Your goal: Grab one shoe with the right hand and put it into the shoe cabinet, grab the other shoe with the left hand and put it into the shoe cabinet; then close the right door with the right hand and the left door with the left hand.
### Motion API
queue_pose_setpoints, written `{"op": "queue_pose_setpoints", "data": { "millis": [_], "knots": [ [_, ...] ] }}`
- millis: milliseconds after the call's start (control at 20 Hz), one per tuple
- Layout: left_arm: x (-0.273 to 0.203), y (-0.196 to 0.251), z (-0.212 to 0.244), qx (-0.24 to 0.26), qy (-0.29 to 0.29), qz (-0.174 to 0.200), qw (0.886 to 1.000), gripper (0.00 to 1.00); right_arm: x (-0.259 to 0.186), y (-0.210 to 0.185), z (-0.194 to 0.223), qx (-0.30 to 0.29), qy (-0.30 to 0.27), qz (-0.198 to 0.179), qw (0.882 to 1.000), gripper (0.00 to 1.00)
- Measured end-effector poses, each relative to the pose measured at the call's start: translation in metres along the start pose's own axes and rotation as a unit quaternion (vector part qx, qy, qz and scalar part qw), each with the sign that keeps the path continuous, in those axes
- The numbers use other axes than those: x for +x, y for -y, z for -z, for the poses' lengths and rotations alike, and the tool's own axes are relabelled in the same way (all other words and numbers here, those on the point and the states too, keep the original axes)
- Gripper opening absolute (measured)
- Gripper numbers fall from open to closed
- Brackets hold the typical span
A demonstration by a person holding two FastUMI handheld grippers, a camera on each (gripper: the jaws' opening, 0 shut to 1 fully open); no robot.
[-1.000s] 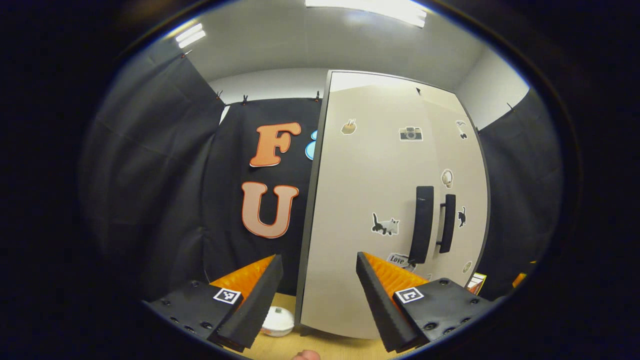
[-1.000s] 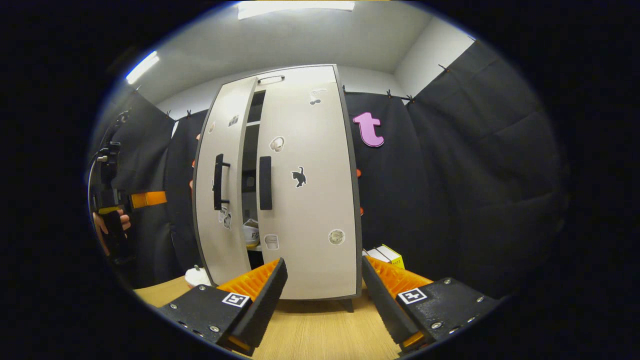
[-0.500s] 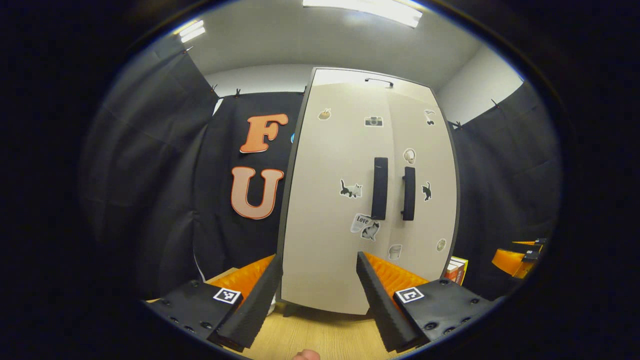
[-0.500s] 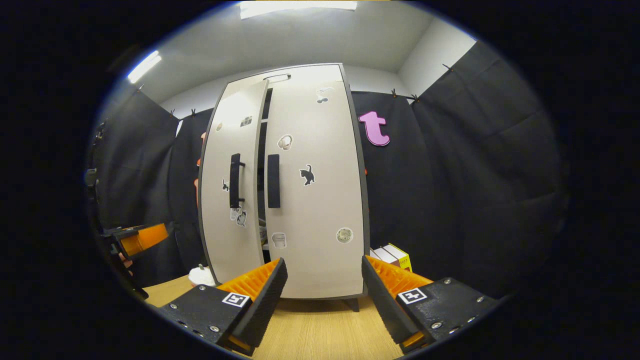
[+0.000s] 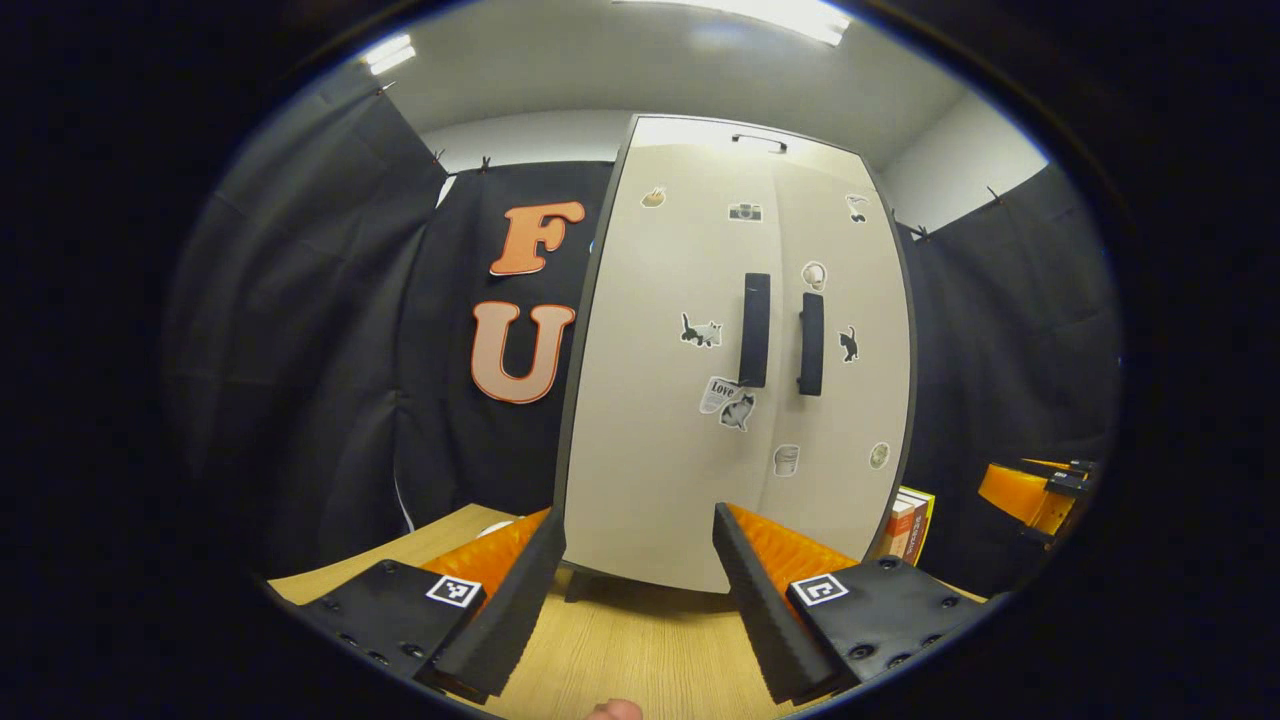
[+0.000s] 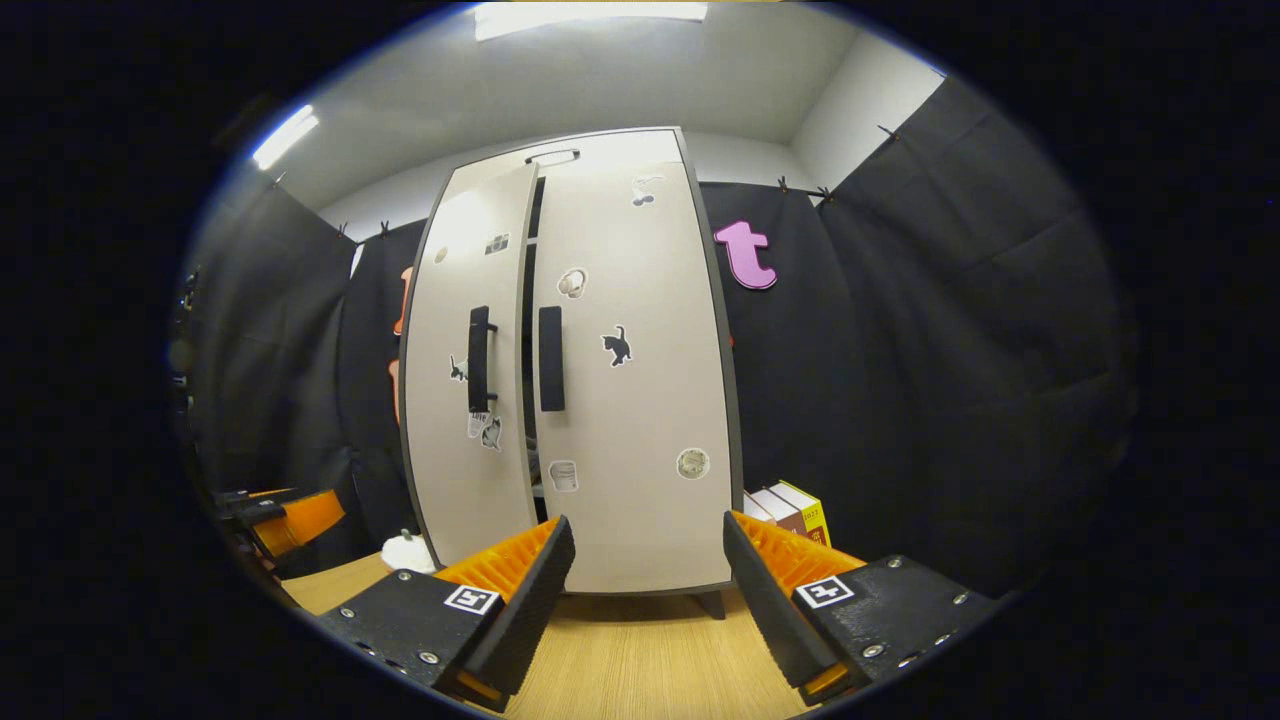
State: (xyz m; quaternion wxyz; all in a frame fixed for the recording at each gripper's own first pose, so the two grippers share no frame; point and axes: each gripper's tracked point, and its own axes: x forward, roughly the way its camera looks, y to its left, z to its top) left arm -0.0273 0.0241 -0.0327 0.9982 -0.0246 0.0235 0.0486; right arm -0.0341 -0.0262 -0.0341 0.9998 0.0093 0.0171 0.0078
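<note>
The pale shoe cabinet point(image 5: 700, 470) stands on the wooden table, with stickers on both doors. In the left gripper view its two dark handles point(image 5: 755, 330) sit side by side and the doors look flush. In the right gripper view the right door point(image 6: 640, 420) is shut, and the left door point(image 6: 460, 440) leaves a thin dark gap along its inner edge. The shoes are hidden behind the doors. My left gripper point(image 5: 638, 590) is open and empty, a short way back from the cabinet front. My right gripper point(image 6: 645, 590) is open and empty too, facing the right door.
A white round object point(image 6: 408, 550) lies on the wooden table point(image 6: 640, 670) by the cabinet's left foot. Books point(image 6: 795, 505) stand at its right side. Black cloth walls close in behind and on both sides. The other gripper point(image 6: 290, 510) shows low at the left.
The left door has swung in from partly open to almost shut, hiding the shoe inside. My left gripper has backed away from the door and dropped lower. The right gripper has barely moved.
</note>
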Motion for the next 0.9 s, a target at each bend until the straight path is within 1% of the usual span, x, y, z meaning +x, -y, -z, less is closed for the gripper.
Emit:
{"op": "queue_pose_setpoints", "data": {
  "millis": [250,600,900],
  "knots": [
    [0.0009,-0.0111,0.0013,0.016,0.001,-0.013,1.0,0.96,0.0019,-0.0009,0.0017,0.0,-0.002,-0.001,1.0,0.92],
    [0.0016,-0.0063,0.0021,0.017,0.001,-0.01,1.0,0.96,0.0022,-0.0051,0.0017,0.003,-0.003,-0.004,1.0,0.92],
    [0.0015,-0.009,0.0036,0.03,0.002,-0.014,0.999,0.96,0.0014,-0.0025,0.0031,0.002,-0.005,-0.002,1.0,0.92]
  ]
}}
